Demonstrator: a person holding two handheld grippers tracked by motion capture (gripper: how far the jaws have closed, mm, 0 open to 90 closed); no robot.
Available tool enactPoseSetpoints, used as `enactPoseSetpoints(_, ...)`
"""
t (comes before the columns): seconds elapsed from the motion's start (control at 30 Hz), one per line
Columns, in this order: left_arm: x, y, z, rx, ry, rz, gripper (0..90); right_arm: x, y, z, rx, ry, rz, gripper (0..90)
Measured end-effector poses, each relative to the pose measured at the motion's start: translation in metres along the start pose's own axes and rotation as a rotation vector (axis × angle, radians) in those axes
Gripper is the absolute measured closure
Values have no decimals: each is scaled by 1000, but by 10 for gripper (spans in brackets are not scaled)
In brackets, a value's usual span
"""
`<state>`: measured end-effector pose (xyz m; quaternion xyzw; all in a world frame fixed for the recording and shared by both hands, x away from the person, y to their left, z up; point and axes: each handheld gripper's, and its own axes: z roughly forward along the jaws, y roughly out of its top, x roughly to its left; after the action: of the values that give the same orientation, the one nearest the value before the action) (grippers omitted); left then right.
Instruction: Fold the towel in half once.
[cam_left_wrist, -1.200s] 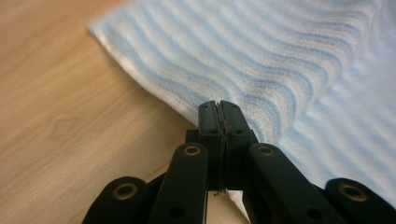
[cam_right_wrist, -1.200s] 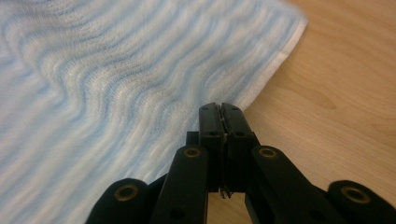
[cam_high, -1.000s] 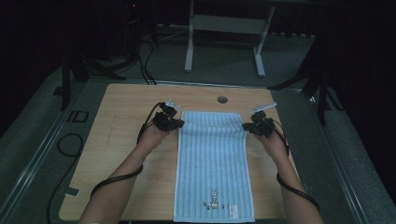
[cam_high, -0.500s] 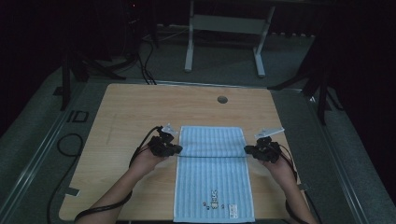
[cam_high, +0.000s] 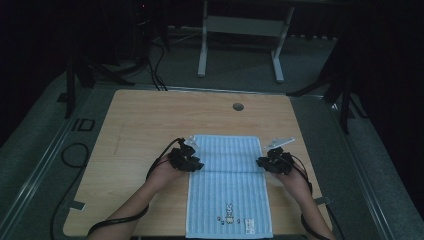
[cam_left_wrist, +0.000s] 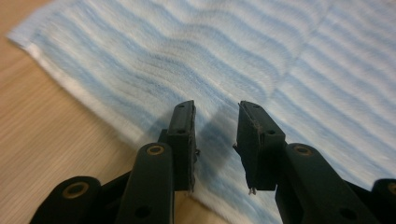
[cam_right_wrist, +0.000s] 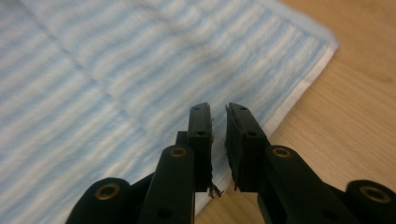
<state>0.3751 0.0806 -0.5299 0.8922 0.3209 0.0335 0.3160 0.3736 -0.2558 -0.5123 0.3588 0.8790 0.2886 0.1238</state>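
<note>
From above, the folded blue striped towel (cam_high: 230, 187) lies on the near middle of the wooden table (cam_high: 150, 120), the left gripper (cam_high: 192, 164) and right gripper (cam_high: 265, 164) at its side edges. In the left gripper view, the left gripper (cam_left_wrist: 215, 135) has just been opening, jaws apart above the towel (cam_left_wrist: 224, 60), gripping nothing. In the right gripper view, the right gripper (cam_right_wrist: 218, 140) stands slightly parted over the towel's (cam_right_wrist: 116, 70) edge, released.

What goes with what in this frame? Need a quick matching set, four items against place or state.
Items:
1. towel
2. left hand-held gripper
3. right hand-held gripper
4. table hole

Places or states:
A. at the towel's right edge, jaws only narrowly apart
B. far side of the table, beyond the towel
C. at the towel's left edge, jaws apart with nothing clamped
D. folded over on itself, small print near the close end

Pairs: 1-D, 2-C, 3-A, 4-B
</note>
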Motion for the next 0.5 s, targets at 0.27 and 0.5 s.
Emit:
enactPoseSetpoints(0.27, 12, -2, 5, 6, 23, -13, 682, -2, 2, 28, 42, 5, 14, 802)
enactPoseSetpoints(0.5, 27, -11, -4, 3, 41, -43, 682, -2, 14, 38, 25, 34, 24, 798)
